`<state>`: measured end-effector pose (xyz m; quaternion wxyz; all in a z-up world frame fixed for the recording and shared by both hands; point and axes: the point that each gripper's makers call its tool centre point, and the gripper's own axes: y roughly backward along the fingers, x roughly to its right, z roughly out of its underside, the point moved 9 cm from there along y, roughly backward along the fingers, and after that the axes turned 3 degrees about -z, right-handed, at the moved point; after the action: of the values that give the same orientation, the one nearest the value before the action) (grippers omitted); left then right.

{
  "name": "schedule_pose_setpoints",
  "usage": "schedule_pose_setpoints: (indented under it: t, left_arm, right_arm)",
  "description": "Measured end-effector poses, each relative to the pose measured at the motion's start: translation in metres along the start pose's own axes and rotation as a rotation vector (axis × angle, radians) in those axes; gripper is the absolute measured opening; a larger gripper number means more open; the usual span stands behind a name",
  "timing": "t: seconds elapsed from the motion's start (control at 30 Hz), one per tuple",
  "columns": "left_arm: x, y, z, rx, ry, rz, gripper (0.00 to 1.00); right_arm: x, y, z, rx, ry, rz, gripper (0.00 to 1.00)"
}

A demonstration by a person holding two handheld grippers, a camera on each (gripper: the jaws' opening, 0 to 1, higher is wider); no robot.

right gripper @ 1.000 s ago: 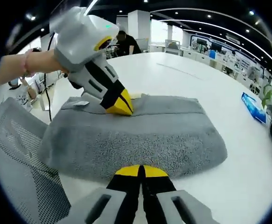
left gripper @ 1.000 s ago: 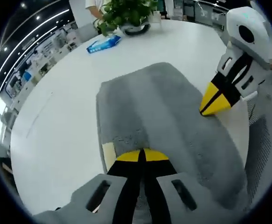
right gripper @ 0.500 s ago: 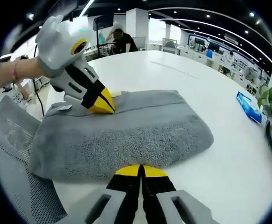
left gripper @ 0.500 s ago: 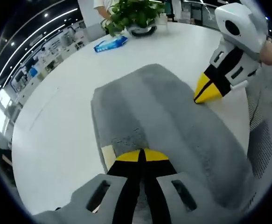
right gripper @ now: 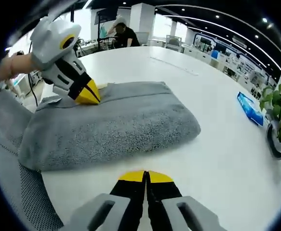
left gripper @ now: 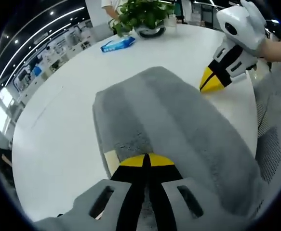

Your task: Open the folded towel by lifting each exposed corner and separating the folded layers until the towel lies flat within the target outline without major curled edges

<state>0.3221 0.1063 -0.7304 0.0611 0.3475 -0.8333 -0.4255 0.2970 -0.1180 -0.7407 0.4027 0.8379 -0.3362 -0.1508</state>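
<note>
Resting on the folded grey terry towel is the left gripper, jaws closed; right gripper hovers off it over the round white table, jaws closed too.

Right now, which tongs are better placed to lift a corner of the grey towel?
Left, probably. The left tongs rest shut at the folded towel's corner, beside a small label. The right tongs, also shut, hang over the bare white table, off the towel's edge.
</note>
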Motion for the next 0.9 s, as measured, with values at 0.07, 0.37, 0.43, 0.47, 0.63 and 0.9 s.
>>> schedule_pose_setpoints:
  t: [0.07,0.37,0.43,0.47,0.63,0.9]
  left_arm:
    - [0.0,0.0,0.001,0.006,0.007,0.0,0.0]
    - [-0.001,0.0,0.002,0.013,0.025,0.004,0.0]
    - [-0.001,0.0,0.002,0.013,0.032,0.005,0.0]
    - [-0.001,0.0,0.001,0.011,0.034,0.007,0.0]
    - [-0.002,-0.002,-0.001,-0.01,0.025,0.016,0.0]
    - [-0.003,-0.003,-0.003,-0.031,0.021,0.027,0.0]
  right_arm:
    - [0.0,0.0,0.0,0.0,0.001,0.003,0.0]
    - [-0.009,0.004,-0.003,0.02,-0.04,-0.021,0.0]
    - [-0.019,0.008,-0.01,0.059,-0.02,-0.039,0.0]
    - [-0.027,0.011,-0.016,0.085,-0.003,-0.06,0.0]
    - [-0.062,0.013,-0.026,0.124,0.051,-0.163,0.0]
    - [-0.12,0.004,-0.026,0.13,0.128,-0.318,0.0]
